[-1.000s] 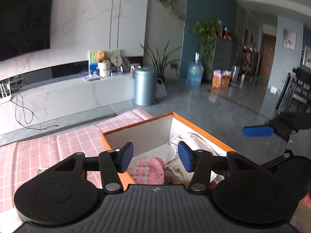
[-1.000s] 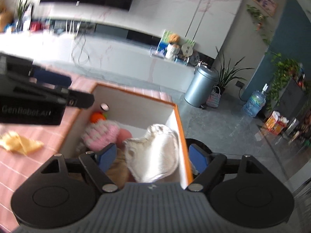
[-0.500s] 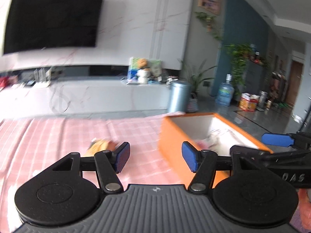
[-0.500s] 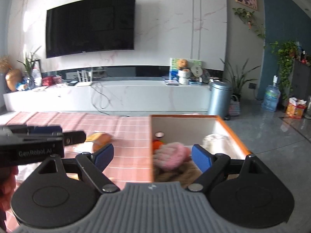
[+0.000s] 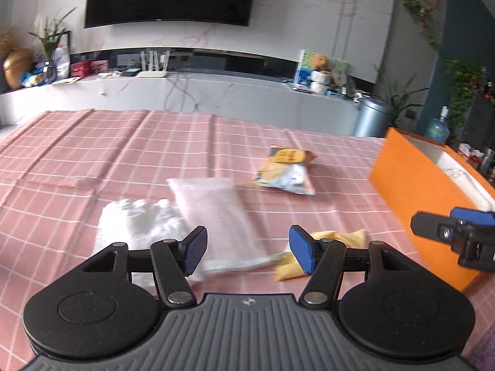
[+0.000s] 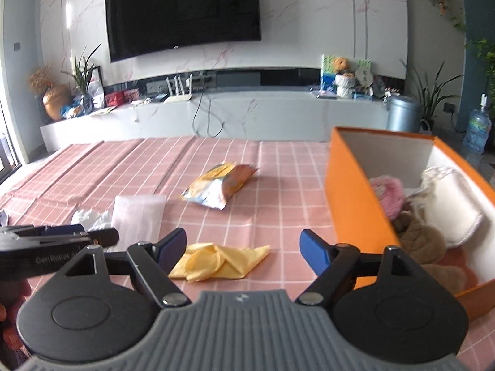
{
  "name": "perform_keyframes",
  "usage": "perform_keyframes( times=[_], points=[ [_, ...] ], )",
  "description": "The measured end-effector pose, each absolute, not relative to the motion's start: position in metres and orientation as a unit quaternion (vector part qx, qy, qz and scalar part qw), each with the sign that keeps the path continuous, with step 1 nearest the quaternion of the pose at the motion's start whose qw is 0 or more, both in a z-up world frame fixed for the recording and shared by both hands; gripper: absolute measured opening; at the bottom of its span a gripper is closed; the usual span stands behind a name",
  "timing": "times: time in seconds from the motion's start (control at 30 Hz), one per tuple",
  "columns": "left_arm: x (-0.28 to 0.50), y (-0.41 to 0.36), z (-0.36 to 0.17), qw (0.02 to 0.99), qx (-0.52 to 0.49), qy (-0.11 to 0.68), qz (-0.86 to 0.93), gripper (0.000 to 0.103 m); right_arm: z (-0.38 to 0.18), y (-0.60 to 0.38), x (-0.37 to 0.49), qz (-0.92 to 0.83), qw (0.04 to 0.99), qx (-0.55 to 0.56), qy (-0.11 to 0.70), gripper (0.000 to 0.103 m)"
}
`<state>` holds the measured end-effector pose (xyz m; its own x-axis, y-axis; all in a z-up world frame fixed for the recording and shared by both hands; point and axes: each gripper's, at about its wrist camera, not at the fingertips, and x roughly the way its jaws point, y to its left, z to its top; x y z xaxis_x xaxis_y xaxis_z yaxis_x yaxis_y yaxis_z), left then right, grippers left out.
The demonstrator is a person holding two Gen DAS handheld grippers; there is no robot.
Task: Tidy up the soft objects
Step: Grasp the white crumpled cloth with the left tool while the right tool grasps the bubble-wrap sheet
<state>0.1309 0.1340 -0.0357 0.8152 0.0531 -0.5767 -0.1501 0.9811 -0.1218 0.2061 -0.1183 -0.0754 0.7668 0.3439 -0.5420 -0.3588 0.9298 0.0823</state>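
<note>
On the pink checked tablecloth lie a white fluffy cloth (image 5: 136,219), a pale translucent pouch (image 5: 213,216), a crumpled yellow cloth (image 6: 216,261) and a snack bag (image 6: 219,185). My left gripper (image 5: 249,249) hovers open over the pouch's near end, nothing between its pads. My right gripper (image 6: 243,247) hangs just above the yellow cloth with its jaws closing, wide apart and not touching it. The orange box (image 6: 349,191) on the right holds a pink fluffy item (image 6: 386,194), a cream cloth (image 6: 448,210) and a brown plush (image 6: 417,238).
The tablecloth (image 5: 92,154) runs far to the left and back. Beyond the table stand a long white TV cabinet (image 6: 247,111), a wall TV, a grey bin (image 6: 402,114), plants and a water bottle. A person's hand shows at the lower left of the right wrist view.
Both grippers have swung left and down, away from above the orange box to over the loose items on the tablecloth. The box now sits at the right of both views.
</note>
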Motion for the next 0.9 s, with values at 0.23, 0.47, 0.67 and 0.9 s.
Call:
perform_keyframes(
  times=[0.23, 0.47, 0.67, 0.9],
  points=[
    [0.144, 0.174, -0.046, 0.927, -0.068, 0.336, 0.153, 0.08, -0.095, -0.072, 0.233, 0.234, 0.919, -0.025, 0.315, 0.079],
    [0.161, 0.197, -0.061, 0.905, -0.115, 0.377, 0.162, 0.086, -0.11, -0.029, 0.255, 0.266, 0.905, -0.037, 0.329, 0.079],
    [0.17, 0.2, -0.073, 0.902, -0.114, 0.386, 0.156, 0.089, -0.118, -0.009, 0.269, 0.276, 0.901, -0.049, 0.33, 0.079],
    [0.17, 0.204, -0.074, 0.906, -0.109, 0.386, 0.138, 0.062, -0.119, 0.005, 0.277, 0.282, 0.9, -0.055, 0.329, 0.079]
  ],
)
